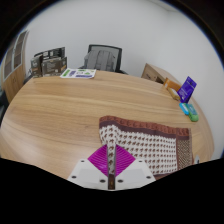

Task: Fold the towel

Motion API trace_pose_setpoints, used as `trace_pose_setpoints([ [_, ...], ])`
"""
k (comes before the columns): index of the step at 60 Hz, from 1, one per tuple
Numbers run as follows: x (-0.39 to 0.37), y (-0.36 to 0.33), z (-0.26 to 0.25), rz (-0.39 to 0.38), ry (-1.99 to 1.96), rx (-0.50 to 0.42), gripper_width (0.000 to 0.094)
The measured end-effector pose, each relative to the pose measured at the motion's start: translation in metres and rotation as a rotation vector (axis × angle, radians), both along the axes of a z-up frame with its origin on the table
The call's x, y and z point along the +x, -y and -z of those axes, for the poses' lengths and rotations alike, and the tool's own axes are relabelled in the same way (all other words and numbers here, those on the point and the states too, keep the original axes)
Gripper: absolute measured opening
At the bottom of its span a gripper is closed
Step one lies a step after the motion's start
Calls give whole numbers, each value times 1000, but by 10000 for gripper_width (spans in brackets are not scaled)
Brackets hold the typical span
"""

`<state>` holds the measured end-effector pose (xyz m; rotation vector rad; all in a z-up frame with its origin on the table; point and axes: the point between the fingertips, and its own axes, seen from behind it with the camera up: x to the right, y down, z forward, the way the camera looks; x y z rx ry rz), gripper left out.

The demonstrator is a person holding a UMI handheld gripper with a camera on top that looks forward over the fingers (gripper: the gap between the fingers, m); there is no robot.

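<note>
A patterned towel (150,146), white with brown dots and a brown border, lies on the round wooden table (70,110) just ahead and to the right of my fingers. My gripper (111,160) is shut on the towel's near left edge: a strip of the fabric runs up between the two magenta pads (98,160). The rest of the towel spreads flat beyond the fingers toward the table's right side.
A black chair (104,57) stands behind the table. A book or magazine (78,73) lies at the far edge. A purple box (187,89) and a green-blue object (189,112) sit at the right. Shelves stand far left.
</note>
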<state>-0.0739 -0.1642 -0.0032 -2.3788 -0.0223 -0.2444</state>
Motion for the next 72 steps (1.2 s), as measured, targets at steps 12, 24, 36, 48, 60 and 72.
trace_pose_setpoints([
  [12, -72, 2, -63, -25, -199, 56, 53],
  [24, -108, -7, -156, -16, -404, 195, 53],
  [36, -38, -8, -132, 60, -363, 180, 54],
  [48, 40, 8, -56, 114, -315, 67, 203],
  [60, 76, 24, -50, 49, -235, 32, 866],
  [72, 59, 52, -96, -24, -201, 69, 857],
])
